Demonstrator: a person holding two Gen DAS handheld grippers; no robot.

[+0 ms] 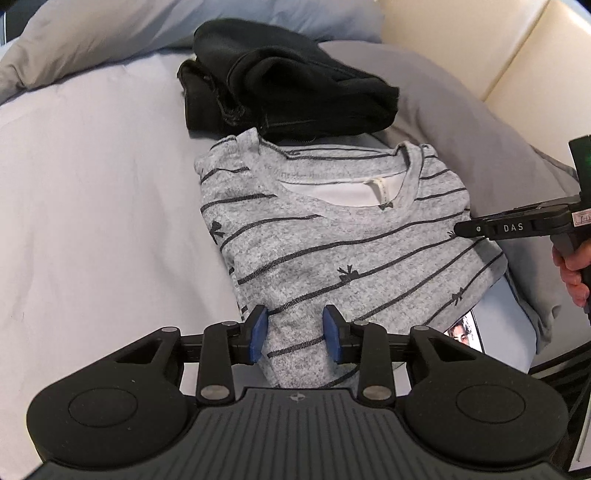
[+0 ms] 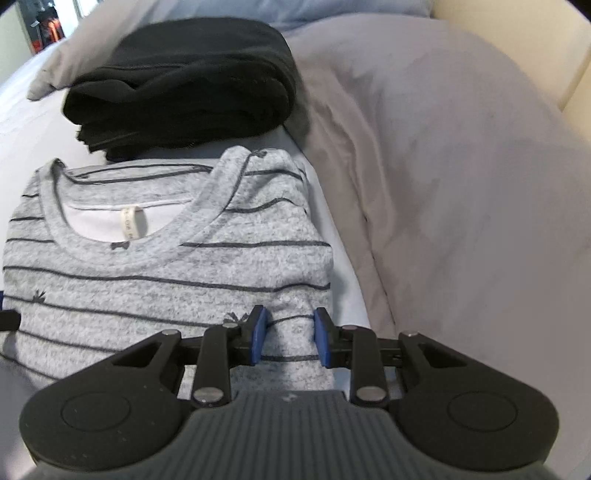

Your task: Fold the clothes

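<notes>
A bed (image 1: 92, 192) with a pale grey sheet carries the clothes, and a cream padded headboard (image 1: 517, 55) stands behind it. Nearest in the left wrist view, the left tongs (image 1: 294, 334) stand parted, blue pads on either side of a raised fold at the near edge of the grey striped top (image 1: 332, 229); whether the pads press the cloth cannot be told. In the right wrist view the right tongs (image 2: 288, 336) are parted likewise, astride a ridge of cloth at the near right corner of the same top (image 2: 147, 266). The top lies folded flat, neckline up and label showing, towards the head of the bed. A printed sheet with a face on it (image 1: 467, 328) peeks from under its near right side. Just beyond the top, touching its far edge, sits a folded black garment (image 1: 280, 85). To the right lies a grey pillow (image 2: 443, 166), and another pillow (image 1: 110, 33) lies farther back along the head edge.
</notes>
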